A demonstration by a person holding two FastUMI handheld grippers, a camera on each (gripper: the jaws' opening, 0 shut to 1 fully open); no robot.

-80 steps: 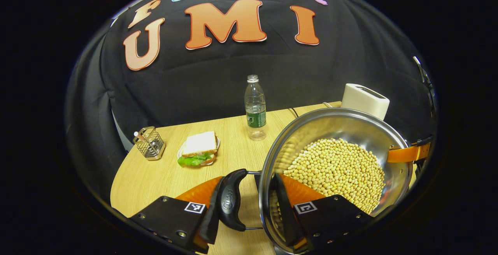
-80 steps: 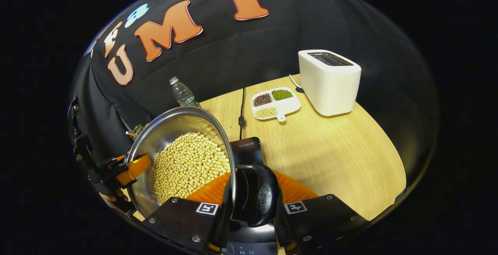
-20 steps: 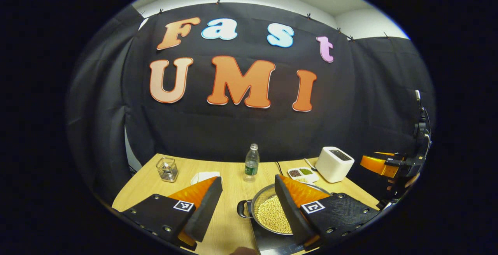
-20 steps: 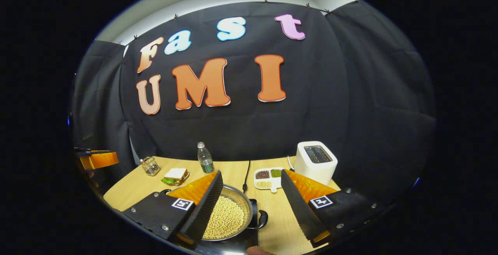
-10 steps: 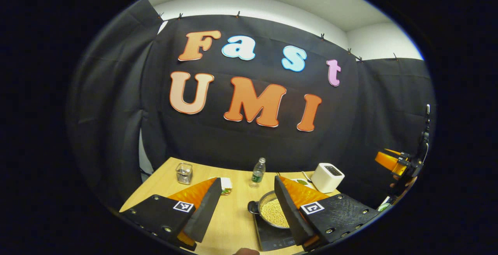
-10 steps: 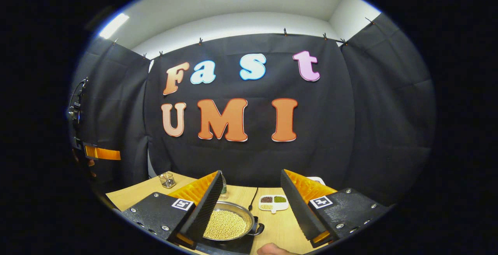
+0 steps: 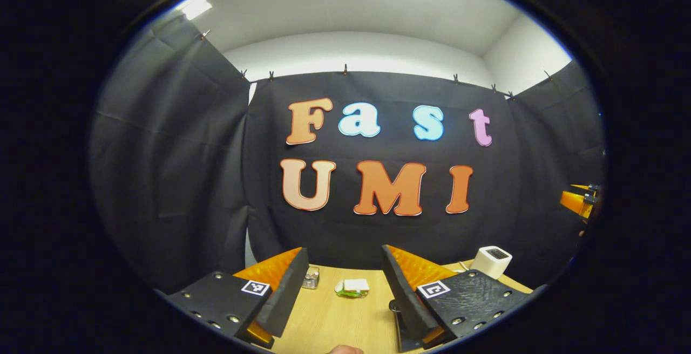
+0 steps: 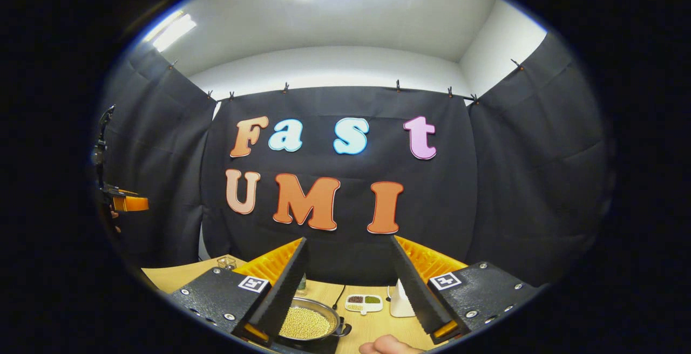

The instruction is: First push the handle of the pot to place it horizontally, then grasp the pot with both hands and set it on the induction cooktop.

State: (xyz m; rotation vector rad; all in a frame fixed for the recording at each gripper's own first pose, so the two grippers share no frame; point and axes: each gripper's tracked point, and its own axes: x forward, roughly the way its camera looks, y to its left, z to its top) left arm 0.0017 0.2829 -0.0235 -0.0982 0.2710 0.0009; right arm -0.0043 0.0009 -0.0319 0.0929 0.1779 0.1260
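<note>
The wooden table (image 8: 372, 326) lies low and ahead of both grippers, which are raised well above it and point toward the booth's wall. In the right gripper view the right gripper (image 8: 348, 281) has its two fingers spread wide apart with nothing between them, and the pot (image 8: 307, 322), full of pale yellow beans (image 8: 303, 324), sits just beyond and partly behind the tip of its left finger, resting on the dark cooktop (image 8: 310, 345), with one black side handle (image 8: 343, 330) sticking out toward the gap between the fingers. Past the tip of its right finger stands a white toaster (image 8: 399, 299), partly hidden by that finger, and between the two fingers, farther off, is a small white divided dish (image 8: 363, 303) with dark, green and pale fillings. A wire holder (image 8: 226, 262) stands at the far left of the table, beyond the left finger. In the left gripper view the left gripper (image 7: 344, 284) is likewise wide open and empty; between its fingers, farther off on the table, lies a sandwich (image 7: 352, 287) on a plate, the wire holder beside the tip of the left finger, and the toaster beyond the right finger. A fingertip (image 8: 390, 346) shows at the bottom edge of the right gripper view.
</note>
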